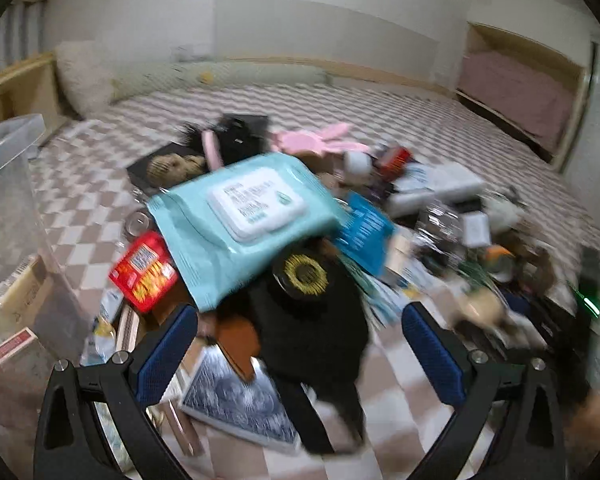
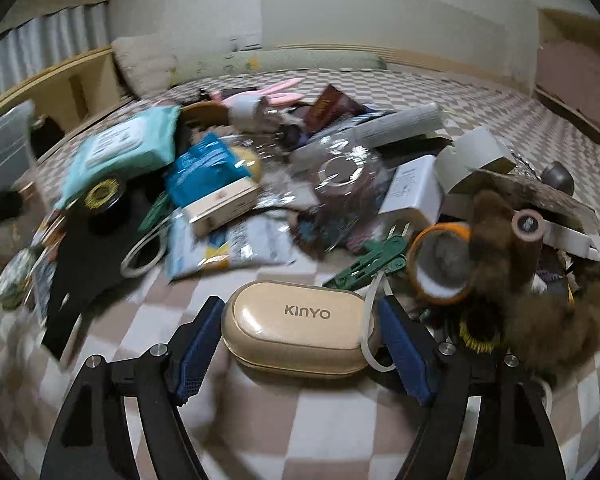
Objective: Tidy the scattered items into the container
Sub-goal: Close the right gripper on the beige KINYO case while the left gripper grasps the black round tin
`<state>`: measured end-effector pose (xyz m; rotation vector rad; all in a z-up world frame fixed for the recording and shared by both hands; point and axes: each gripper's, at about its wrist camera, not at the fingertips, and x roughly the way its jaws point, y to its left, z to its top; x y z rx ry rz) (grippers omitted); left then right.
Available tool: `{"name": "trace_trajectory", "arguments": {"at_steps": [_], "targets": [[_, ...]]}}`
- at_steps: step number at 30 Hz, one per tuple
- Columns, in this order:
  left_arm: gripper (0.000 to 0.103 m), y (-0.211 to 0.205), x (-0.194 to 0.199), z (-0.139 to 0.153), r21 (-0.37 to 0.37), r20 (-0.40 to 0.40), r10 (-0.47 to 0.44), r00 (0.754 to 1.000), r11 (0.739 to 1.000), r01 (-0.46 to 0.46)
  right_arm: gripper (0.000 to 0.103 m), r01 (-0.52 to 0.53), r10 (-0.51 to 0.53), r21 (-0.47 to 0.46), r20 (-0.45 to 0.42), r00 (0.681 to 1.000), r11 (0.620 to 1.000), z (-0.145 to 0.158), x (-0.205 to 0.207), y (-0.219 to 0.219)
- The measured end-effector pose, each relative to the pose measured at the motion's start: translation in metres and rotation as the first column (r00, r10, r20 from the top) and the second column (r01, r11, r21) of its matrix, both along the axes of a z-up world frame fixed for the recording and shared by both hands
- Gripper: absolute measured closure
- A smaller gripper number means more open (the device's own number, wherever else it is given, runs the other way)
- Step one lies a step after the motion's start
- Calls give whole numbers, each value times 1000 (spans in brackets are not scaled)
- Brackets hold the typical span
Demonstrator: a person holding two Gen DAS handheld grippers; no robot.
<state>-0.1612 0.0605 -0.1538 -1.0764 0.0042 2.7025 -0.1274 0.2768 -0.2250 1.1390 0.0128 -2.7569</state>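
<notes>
Two grippers work a heap of clutter on a checked bedspread [image 2: 300,432]: the right gripper [image 2: 300,340] brackets a beige KINYO case [image 2: 296,328], pads at its ends, though whether they grip it cannot be told; the left gripper [image 1: 300,344] hangs wide over a black cloth [image 1: 312,328]. Next, seemingly, a firm squeeze and carry to the clear bin [image 1: 8,184] at far left

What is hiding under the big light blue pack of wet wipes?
Under the light blue wet wipes pack peek a red snack packet, a black cloth with a gold round emblem and a blue packet. Anything deeper is covered.
</notes>
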Motion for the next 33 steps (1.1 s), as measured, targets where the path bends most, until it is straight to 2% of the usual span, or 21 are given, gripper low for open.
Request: {"name": "trace_trajectory", "arguments": {"at_steps": [3, 5, 10, 13, 16, 20, 23, 26, 28, 33], "targets": [[3, 12, -7, -10, -25, -40, 19, 999, 999, -20, 25, -25, 25, 18, -7, 1000, 1000, 0, 13, -7], [9, 21, -10, -16, -45, -48, 0, 999, 999, -2, 25, -32, 32, 14, -9, 999, 999, 0, 20, -8], [16, 27, -15, -26, -64, -24, -16, 1000, 998, 14, 25, -27, 26, -52, -11, 1000, 998, 0, 32, -2], [20, 22, -20, -31, -71, -15, 24, 1000, 997, -25, 25, -18, 17, -78, -14, 1000, 997, -1, 37, 1], [29, 20, -24, -38, -74, -8, 54, 998, 996, -55, 25, -16, 15, -101, -12, 1000, 995, -1, 36, 3], [30, 24, -27, -46, -108, -4, 66, 998, 992, -66, 25, -17, 16, -96, -9, 1000, 995, -2, 35, 2], [35, 28, -25, -47, -134, -23, 73, 997, 988, -76, 24, -16, 15, -97, -10, 1000, 995, -2, 37, 2], [41, 23, -12, -43, -120, -54, 64, 997, 990, -70, 25, -16, 15, -101, -9, 1000, 995, -2, 38, 3], [41, 18, -5, -43, -88, -51, 53, 997, 995, -57, 24, -16, 16, -102, -9, 1000, 995, -2, 38, 3], [41, 16, -5, -42, -63, -47, 38, 998, 997, -41, 24, -17, 16, -111, -8, 1000, 994, -3, 38, 4]]}}
